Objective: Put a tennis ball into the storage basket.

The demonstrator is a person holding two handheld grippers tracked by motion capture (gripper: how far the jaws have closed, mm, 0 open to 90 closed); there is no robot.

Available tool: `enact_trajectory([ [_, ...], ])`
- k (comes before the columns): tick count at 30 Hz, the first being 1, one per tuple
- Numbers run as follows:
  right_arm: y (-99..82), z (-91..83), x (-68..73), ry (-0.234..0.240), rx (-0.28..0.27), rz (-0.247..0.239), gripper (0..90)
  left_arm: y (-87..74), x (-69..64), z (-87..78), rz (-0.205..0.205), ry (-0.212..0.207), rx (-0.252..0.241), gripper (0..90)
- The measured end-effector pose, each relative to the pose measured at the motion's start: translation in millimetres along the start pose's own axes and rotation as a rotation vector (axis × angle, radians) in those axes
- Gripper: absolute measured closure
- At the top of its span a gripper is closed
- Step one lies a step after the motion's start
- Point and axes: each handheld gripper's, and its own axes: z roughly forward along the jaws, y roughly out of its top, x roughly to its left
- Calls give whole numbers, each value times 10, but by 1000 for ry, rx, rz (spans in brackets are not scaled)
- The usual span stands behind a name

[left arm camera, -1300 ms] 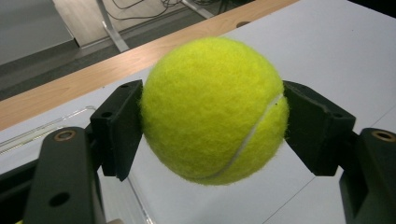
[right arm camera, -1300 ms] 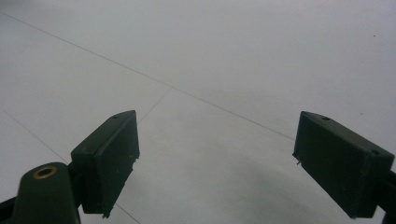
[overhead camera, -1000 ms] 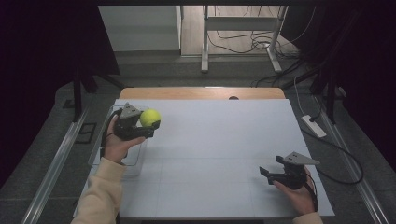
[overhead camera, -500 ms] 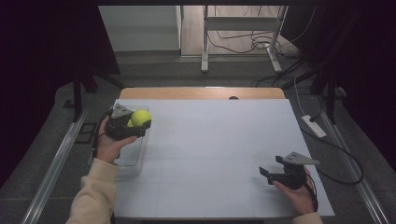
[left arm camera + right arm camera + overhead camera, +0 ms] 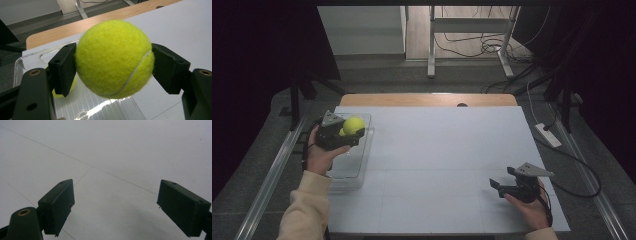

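Tennis ball [image 5: 114, 58] clamped btwn left claw [image 5: 113, 65] jaws, over tray [image 5: 353, 167].

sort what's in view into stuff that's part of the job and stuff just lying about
Part of the job:
- tennis ball, clamped in the left gripper
- clear tray
- second ball in that tray

Lying about:
- power strip on the floor
- right gripper, open, holding nothing

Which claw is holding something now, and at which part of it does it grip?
The left claw holds a tennis ball, its jaws pressing on two opposite sides at the ball's middle. The right claw is open and holds nothing.
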Motion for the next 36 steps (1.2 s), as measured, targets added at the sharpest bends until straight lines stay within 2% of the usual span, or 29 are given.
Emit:
enact_trajectory([
  [25, 2, -2, -5, -3, -3, 0, 143, -141, 301, -125, -62, 73, 22, 271],
  [36, 2, 4, 1, -3, 0, -2, 143, -162, 373, -101, -64, 99, 56, 271],
])
